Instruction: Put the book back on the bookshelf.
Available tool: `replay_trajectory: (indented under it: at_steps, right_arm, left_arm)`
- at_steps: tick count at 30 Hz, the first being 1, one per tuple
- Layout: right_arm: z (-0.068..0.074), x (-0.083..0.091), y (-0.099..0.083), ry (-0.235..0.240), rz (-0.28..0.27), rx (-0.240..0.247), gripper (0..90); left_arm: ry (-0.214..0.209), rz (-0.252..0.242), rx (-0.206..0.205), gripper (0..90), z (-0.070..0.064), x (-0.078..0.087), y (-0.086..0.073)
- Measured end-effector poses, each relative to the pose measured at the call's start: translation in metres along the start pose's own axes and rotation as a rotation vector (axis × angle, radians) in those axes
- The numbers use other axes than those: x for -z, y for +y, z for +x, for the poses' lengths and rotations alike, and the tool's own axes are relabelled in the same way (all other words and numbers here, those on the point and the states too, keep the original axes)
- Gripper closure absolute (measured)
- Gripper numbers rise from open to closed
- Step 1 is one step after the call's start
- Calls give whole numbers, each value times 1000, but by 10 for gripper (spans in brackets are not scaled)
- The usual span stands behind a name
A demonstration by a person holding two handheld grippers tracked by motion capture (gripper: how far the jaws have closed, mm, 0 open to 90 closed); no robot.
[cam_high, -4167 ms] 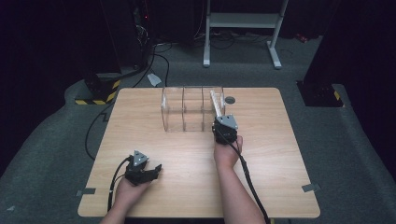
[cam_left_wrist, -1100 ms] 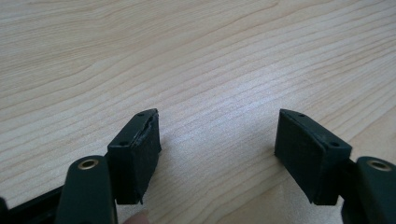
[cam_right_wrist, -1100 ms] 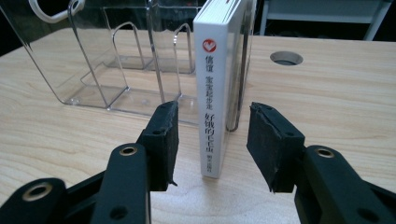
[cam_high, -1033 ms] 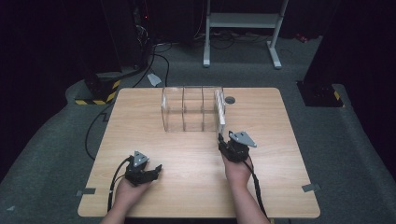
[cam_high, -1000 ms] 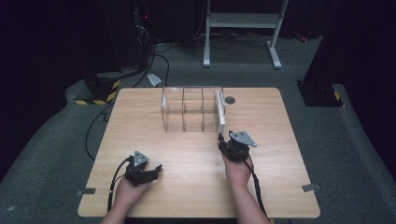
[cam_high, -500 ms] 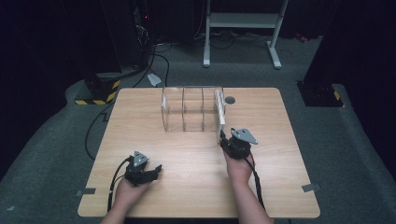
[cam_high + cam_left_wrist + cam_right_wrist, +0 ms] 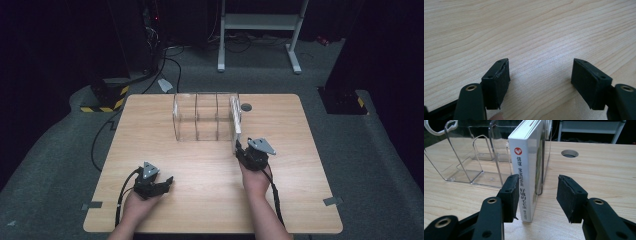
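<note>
The book (image 7: 529, 170) was thin and white, with a red round mark and dark Chinese characters on its spine, and it stood upright in the right end slot of the clear rack (image 7: 476, 152), near the table's (image 7: 210, 210) far edge. The right tongs (image 7: 536, 197) stood wide around its spine, not gripping. The left tongs (image 7: 540, 82) were wide and empty near the front edge.

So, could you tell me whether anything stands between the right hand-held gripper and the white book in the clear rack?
Nothing visible does. The right hand-held gripper is open right at the book, whose spine faces it at the front of the clear rack; the spine sits by its left pad, with only bare table around.
</note>
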State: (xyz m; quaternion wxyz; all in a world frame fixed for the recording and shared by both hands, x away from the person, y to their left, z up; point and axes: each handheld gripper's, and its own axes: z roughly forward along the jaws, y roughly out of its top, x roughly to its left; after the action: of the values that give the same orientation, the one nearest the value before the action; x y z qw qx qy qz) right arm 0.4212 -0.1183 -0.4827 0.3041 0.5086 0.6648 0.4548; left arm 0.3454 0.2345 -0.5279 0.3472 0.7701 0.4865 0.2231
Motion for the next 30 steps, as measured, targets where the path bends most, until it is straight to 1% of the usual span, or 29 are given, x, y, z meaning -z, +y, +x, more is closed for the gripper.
replay_trajectory:
  at_steps: [3,6,10,12,15,17,20,22,23,24,25,27,30]
  right_arm:
    - [0,0,0,-2,1,-5,523]
    - [0,-1,1,-5,2,1,523]
    - [0,-3,1,-4,3,-10,518]
    - [0,-4,1,-4,2,0,519]
    - [1,-4,2,-4,5,1,522]
    - [2,-5,2,2,0,8,525]
    - [3,-6,3,8,-4,5,539]
    - [4,-5,3,10,-10,9,570]
    - [5,-3,2,17,-14,8,649]
    - [5,-2,1,28,-22,16,703]
    - [7,0,0,23,-33,25,744]
    - [9,3,-2,24,-35,31,799]
    - [12,5,-2,37,-44,56,848]
  left_arm:
    - [0,-1,0,310,0,0,0]
    - [0,-1,0,310,0,0,0]
    - [0,-4,1,310,0,0,0]
    - [-1,-3,0,310,0,0,0]
    - [0,-4,0,310,0,0,0]
    - [0,-4,0,309,0,0,0]
    - [-1,-2,0,310,0,0,0]
    - [0,-4,1,310,0,0,0]
    - [0,-4,1,310,0,0,0]
    - [0,-4,1,310,0,0,0]
    - [0,-4,0,310,0,0,0]
    - [0,-4,1,310,0,0,0]
    - [1,-4,0,310,0,0,0]
